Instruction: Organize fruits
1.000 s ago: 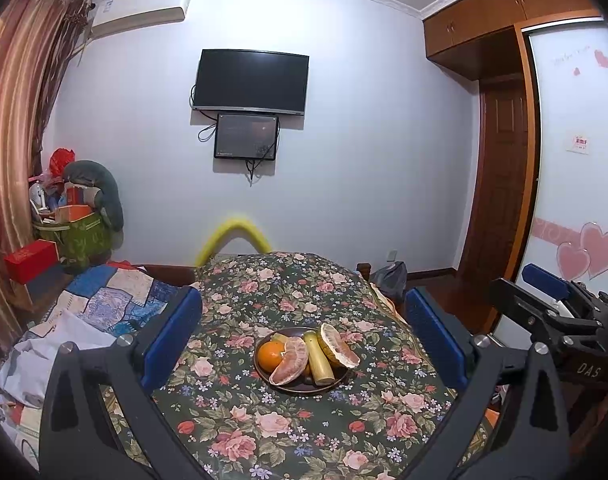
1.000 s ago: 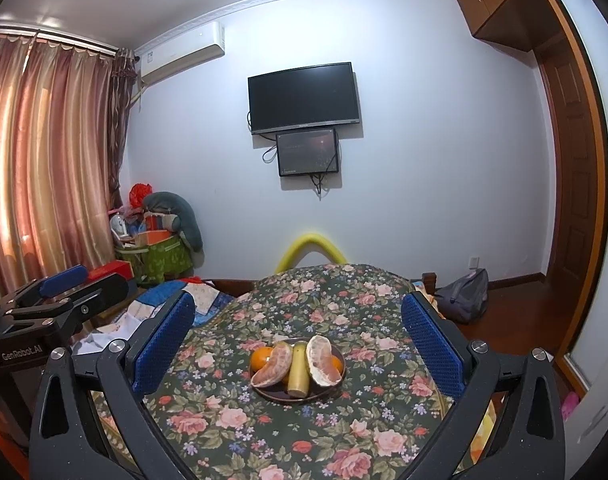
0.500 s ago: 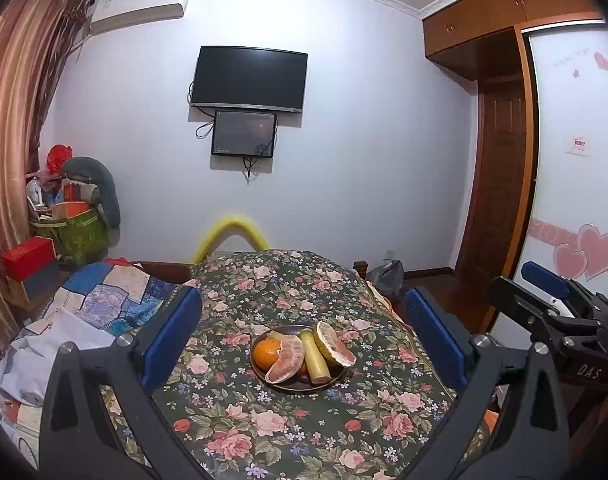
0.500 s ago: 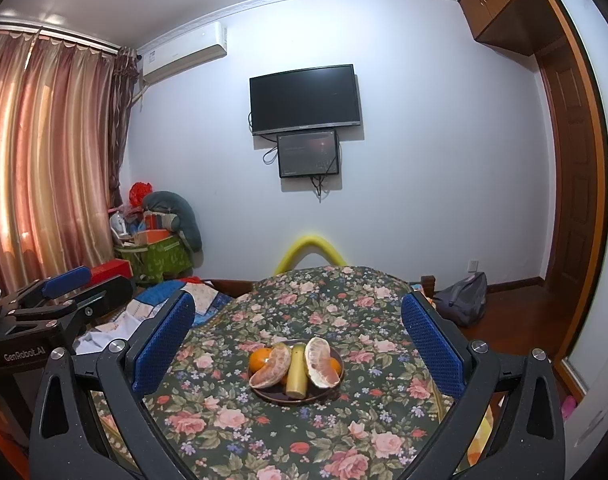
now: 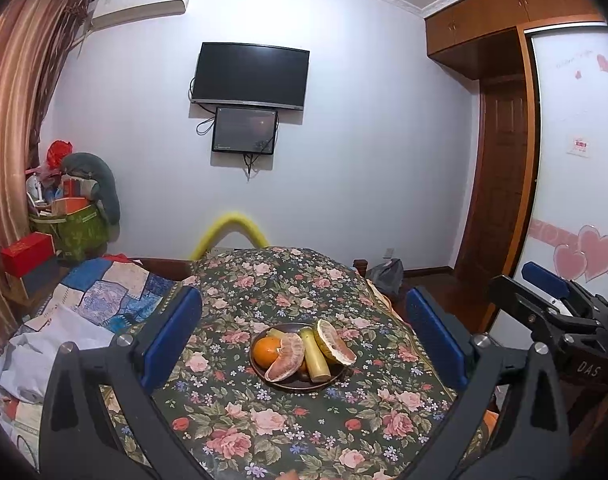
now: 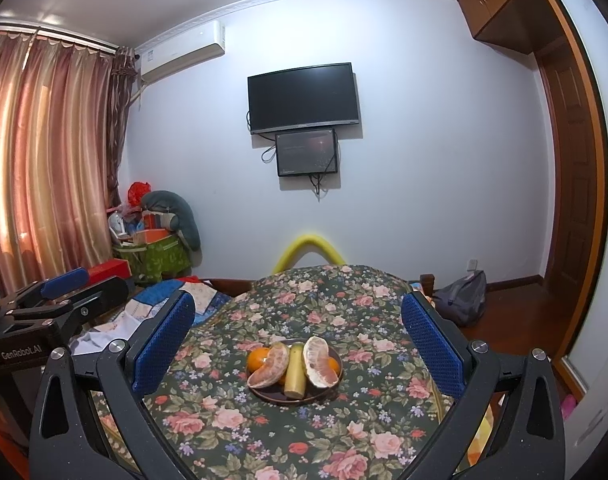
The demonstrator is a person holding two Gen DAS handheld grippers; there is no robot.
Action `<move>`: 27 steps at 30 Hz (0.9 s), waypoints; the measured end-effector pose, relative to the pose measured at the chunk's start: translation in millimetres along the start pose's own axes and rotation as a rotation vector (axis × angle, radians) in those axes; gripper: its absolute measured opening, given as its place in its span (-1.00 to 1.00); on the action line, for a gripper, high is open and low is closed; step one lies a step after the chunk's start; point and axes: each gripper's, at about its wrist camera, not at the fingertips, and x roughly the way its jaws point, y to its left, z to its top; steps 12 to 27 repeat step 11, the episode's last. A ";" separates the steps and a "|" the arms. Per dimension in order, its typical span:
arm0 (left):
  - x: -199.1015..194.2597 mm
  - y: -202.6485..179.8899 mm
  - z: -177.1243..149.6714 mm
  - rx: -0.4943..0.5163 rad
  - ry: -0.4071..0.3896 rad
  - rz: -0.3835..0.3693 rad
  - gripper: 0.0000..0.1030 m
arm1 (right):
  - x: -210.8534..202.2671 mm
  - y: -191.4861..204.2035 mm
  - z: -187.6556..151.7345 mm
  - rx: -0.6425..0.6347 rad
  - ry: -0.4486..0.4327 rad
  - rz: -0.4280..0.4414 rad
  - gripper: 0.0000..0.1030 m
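A dark round plate (image 6: 320,397) sits on the tabletop (image 6: 367,432), which is draped in a soft floral cloth. On it lie an orange (image 5: 267,351), two peeled pomelo wedges (image 5: 286,357) (image 5: 335,343) and a yellow banana piece (image 5: 315,357) standing between them, all touching. The left tool (image 5: 304,336) and the right tool (image 6: 298,338) both hover well short of the plate, jaws spread wide, holding nothing. The pomelo wedges look soft, membranous and likely to tear or squash, so a light squeeze across the thick curved back seems best. The orange looks firm, round and apt to roll; grip it across its middle. The banana piece seems smooth and bruisable; take it mid-length.
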 end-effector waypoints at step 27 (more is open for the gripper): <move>7.5 -1.1 -3.8 0.008 0.014 -0.012 1.00 | 4.3 -5.1 -1.3 -0.003 0.008 -0.007 1.00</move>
